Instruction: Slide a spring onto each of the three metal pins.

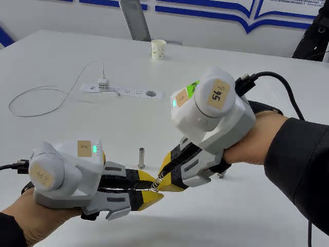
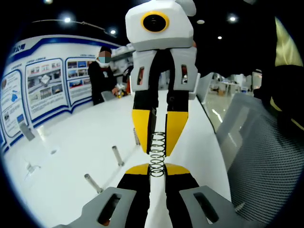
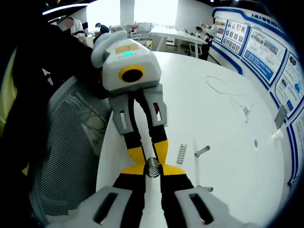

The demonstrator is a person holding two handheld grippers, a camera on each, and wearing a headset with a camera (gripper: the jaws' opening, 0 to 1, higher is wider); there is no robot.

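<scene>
Spring (image 2: 157,153) bridges both tips above worktop (image 1: 61,62) near edge: left hand-held gripper (image 2: 157,169) clamps one end, right hand-held gripper (image 3: 152,169) the other. Metal pin (image 1: 141,157) stands upright just behind; second spring (image 3: 182,153) lies loose.

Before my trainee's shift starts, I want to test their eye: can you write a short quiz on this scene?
1. True or false: one spring is pinched at once by the tongs of the left gripper and the right gripper.
2. The pin in the head view is: A) upright and bare, B) lying flat, C) carrying a spring.
3. What lies loose on the table in the right gripper view, just beyond the tongs?
Key: 1 true; 2 A; 3 a second spring.
</scene>
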